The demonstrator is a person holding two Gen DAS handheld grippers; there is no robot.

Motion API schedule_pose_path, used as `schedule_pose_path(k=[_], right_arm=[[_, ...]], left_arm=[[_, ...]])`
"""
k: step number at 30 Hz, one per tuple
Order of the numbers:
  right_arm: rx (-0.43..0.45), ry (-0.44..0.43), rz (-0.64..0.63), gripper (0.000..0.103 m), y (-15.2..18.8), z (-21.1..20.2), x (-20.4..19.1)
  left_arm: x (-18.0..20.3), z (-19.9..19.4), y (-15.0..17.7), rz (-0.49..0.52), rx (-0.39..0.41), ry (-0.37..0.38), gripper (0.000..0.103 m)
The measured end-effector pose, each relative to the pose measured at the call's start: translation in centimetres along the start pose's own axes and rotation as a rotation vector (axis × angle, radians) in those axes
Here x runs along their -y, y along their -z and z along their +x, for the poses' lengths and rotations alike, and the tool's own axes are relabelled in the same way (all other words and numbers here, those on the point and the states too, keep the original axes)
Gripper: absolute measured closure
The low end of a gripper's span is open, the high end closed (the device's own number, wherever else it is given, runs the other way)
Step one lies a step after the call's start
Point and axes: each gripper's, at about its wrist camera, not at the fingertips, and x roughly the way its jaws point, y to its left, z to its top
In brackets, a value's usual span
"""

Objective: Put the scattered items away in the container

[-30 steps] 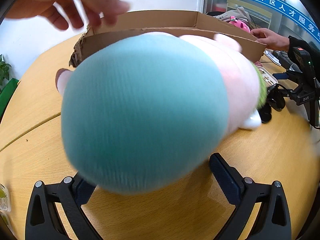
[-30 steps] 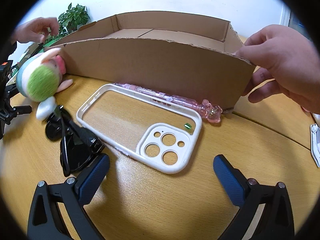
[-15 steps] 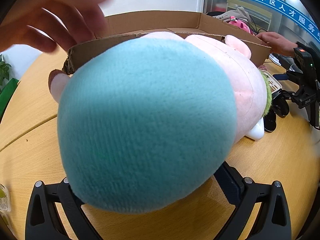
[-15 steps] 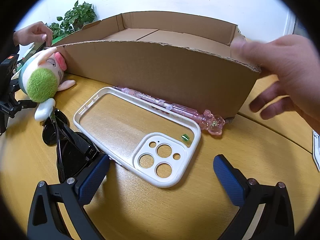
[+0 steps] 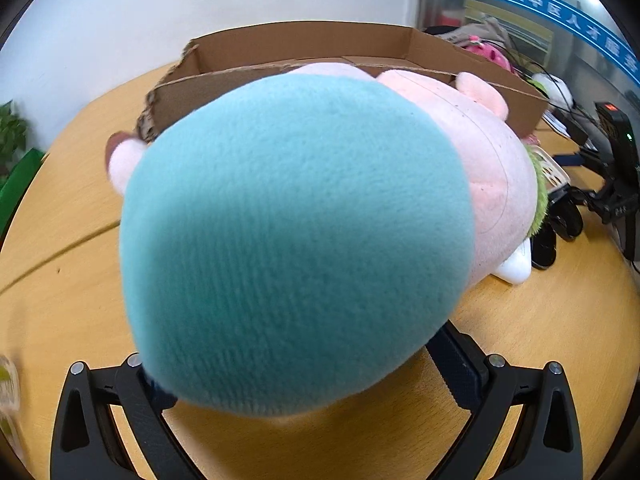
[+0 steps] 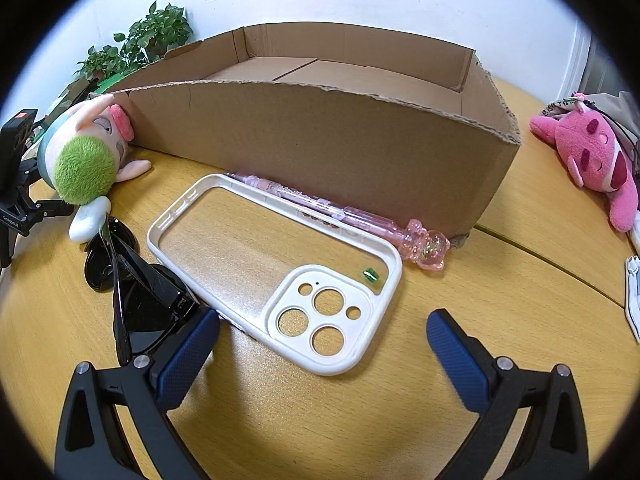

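Slippage risk: my left gripper point(image 5: 304, 376) pinches only the plush toy point(image 5: 296, 240) base, right gripper point(image 6: 322, 350) spread empty, so I may snag the cardboard box point(image 6: 320, 140) wall.

— Any writing you can make out?

— White Chinese characters on the blue band point(image 5: 568, 12) across the glass wall in the left wrist view; "中区人才服" can be read, the rest is cut off or blurred.

— Anything on the pink pen point(image 6: 320, 208)?

— A printed line along its barrel, too small to read. The black device point(image 6: 16, 200) at the left edge carries small white lettering, also illegible.
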Motion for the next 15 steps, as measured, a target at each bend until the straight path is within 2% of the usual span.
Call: schedule_pose_path(k=[8,15], right_arm=[[-0.001,0.029,0.038,0.0,0.0,-0.1,-0.8],[0.0,0.1,0.14,0.0,2.6,-1.3,-1.5]], left_arm=[[0.1,0.2,0.2,-0.023,0.001,-0.016,0.0],[0.6,0.2,0.3,-0.025,0.003,-0.023,0.0]])
